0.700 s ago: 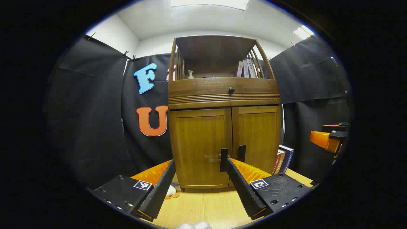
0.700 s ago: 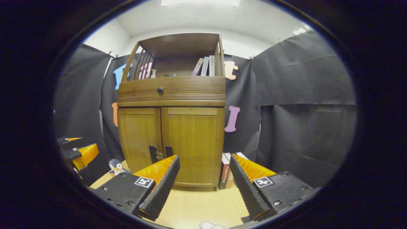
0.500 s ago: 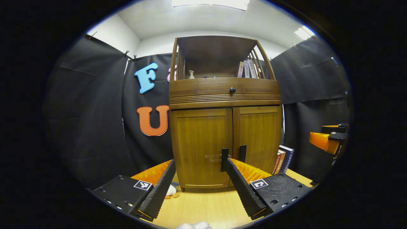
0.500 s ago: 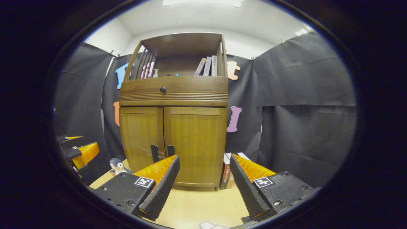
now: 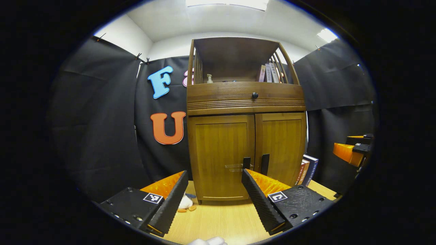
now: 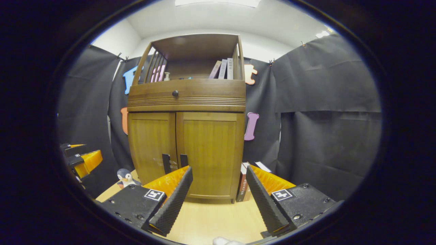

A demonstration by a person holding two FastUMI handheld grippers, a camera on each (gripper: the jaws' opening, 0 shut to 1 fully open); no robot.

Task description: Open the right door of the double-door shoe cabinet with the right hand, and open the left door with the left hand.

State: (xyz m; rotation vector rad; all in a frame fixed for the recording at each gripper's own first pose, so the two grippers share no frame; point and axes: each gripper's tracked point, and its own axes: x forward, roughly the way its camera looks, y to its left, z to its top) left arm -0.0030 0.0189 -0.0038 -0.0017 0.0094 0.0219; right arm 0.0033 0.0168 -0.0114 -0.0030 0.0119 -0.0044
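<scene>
A brown wooden shoe cabinet stands on a light wood table, both doors closed. Its left door and right door each carry a dark vertical handle by the centre seam: left handle, right handle. My left gripper is open, short of the left door. My right gripper is open, short of the right door's lower part. The right gripper appears at the right edge of the left gripper view, the left gripper at the left edge of the right gripper view.
Books lean against the cabinet's right side. A small penguin toy sits at its left foot. The open top shelf holds books and a small bottle. Black cloth walls surround the table.
Both views have shifted slightly: the cabinet sits a little further right in each. The doors stay closed and both grippers stay open.
</scene>
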